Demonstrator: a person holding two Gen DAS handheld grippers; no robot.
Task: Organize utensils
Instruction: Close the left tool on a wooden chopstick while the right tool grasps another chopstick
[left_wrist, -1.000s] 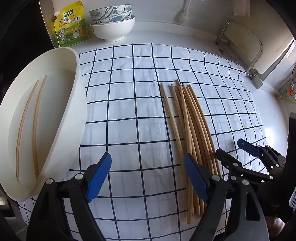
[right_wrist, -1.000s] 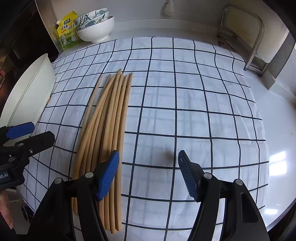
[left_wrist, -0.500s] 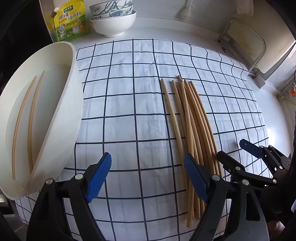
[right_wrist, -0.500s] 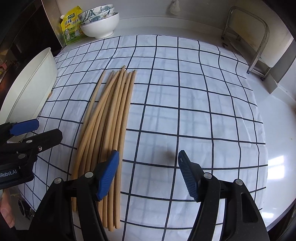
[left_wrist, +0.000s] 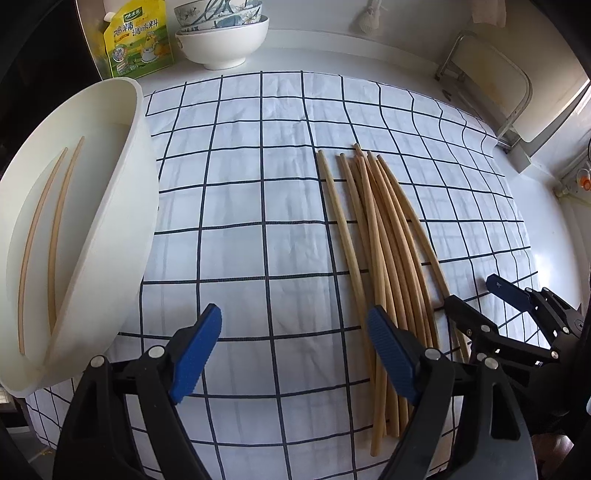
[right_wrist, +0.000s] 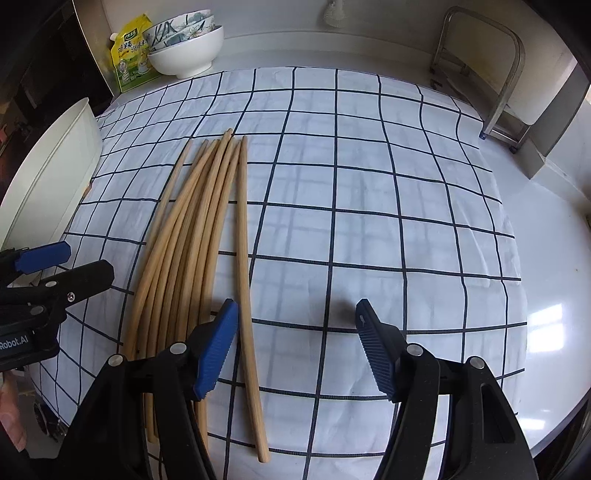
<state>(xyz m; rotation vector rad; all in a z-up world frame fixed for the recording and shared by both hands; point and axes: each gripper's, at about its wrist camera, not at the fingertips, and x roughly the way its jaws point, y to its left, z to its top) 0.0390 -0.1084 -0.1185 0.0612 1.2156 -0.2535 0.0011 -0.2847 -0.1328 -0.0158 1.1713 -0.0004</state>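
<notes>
Several wooden chopsticks (left_wrist: 380, 236) lie bundled on a white cloth with a dark grid (left_wrist: 240, 192); they also show in the right wrist view as chopsticks (right_wrist: 192, 236). A white oval tray (left_wrist: 122, 206) at the left holds two chopsticks (left_wrist: 55, 229). My left gripper (left_wrist: 295, 354) hangs open over bare cloth between tray and bundle, its right finger just above the bundle's near ends. My right gripper (right_wrist: 295, 345) is open over the cloth, with the rightmost chopstick passing beside its left finger. Nothing is held in either.
Stacked bowls (left_wrist: 221, 33) and a yellow-green seasoning pouch (left_wrist: 138, 40) stand at the back left. A metal-framed rack (right_wrist: 491, 70) stands at the back right. The white counter (right_wrist: 546, 295) lies bare to the right of the cloth.
Both views have shifted slightly: the tray, bowls and bundle sit a little differently in frame. Both grippers stay open with nothing in them.
</notes>
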